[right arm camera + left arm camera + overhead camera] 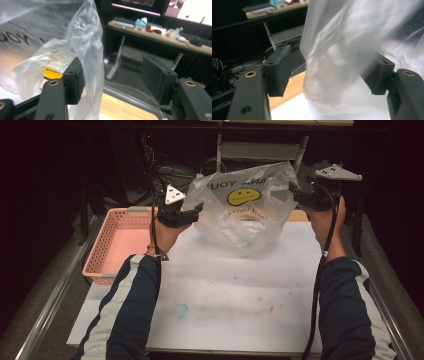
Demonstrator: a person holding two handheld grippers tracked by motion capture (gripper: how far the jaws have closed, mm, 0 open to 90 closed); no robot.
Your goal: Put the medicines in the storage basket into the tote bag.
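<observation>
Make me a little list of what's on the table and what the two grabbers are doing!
bag: clear plastic bag with a yellow smiley face, standing open on the white table
basket: pink basket at the table's left edge
left gripper: jaws open, a bag fold between them, pads not pressing
right gripper: jaws open, at the bag's right edge, film beside one pad
held: nothing gripped

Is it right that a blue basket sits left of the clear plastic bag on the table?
Not quite: the basket is pink, not blue, as the high view shows. It does sit left of the clear plastic bag on the table.
</observation>
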